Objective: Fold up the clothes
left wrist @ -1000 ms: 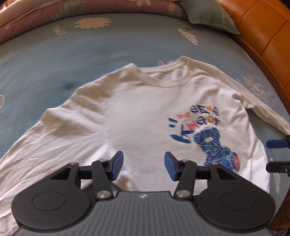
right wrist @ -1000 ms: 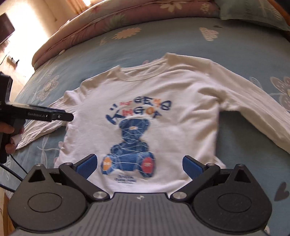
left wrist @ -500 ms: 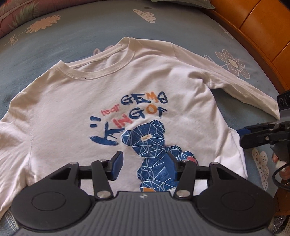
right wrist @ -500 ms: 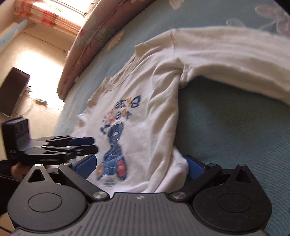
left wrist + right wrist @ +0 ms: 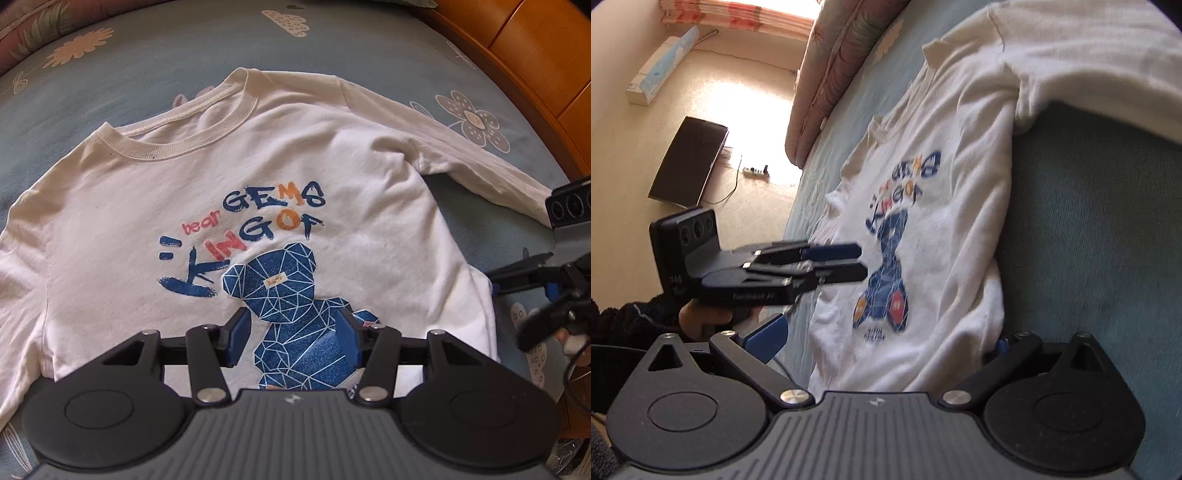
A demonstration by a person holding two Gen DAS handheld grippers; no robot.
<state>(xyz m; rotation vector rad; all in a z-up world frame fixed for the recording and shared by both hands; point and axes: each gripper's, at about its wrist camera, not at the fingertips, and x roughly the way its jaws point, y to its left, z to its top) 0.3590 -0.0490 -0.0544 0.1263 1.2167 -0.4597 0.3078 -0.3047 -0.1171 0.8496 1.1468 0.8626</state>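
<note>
— Both tongs came down to the shirt's (image 5: 236, 206) hem since a second ago.
— State?
— Left tongs (image 5: 291, 341) apart, empty, above the bear print; right tongs (image 5: 886, 338) apart, straddling the hem corner.
— Shirt?
— Flat on the bed (image 5: 147, 74), collar farthest.

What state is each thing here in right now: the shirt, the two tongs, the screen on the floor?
White shirt: spread flat on the bed, print up, unfolded, sleeves out.
Left tongs: open, above the bear print, holding nothing.
Right tongs: open wide at the shirt's bottom corner, hem between the pads, not pinched.
Screen: dark, leaning against the wall.
Bed cover: smooth under the shirt.
</note>
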